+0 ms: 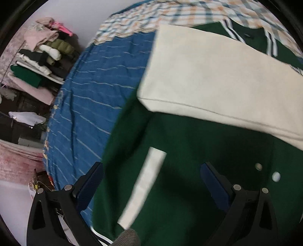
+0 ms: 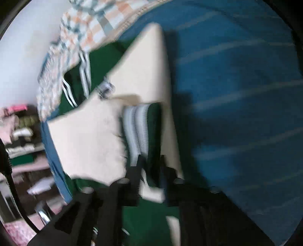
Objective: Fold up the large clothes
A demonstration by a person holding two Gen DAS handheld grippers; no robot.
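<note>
A dark green jacket (image 1: 189, 151) with cream sleeves lies spread on a blue striped bedsheet (image 1: 98, 90). One cream sleeve (image 1: 208, 79) is folded across its body. My left gripper (image 1: 151, 168) hovers open over the green front, above a white pocket strip (image 1: 145, 181), with nothing between its fingers. White snap buttons (image 1: 276, 176) show to its right. In the blurred right wrist view, my right gripper (image 2: 151, 163) is shut on the green cuff (image 2: 144, 124) with pale stripes, at the end of a cream sleeve (image 2: 87, 136).
A plaid cloth (image 1: 151, 15) lies at the bed's far end, partly under the jacket's collar. A pile of folded clothes (image 1: 41, 56) sits on a shelf beyond the bed's left edge. Blue sheet (image 2: 236, 94) stretches to the right of the sleeve.
</note>
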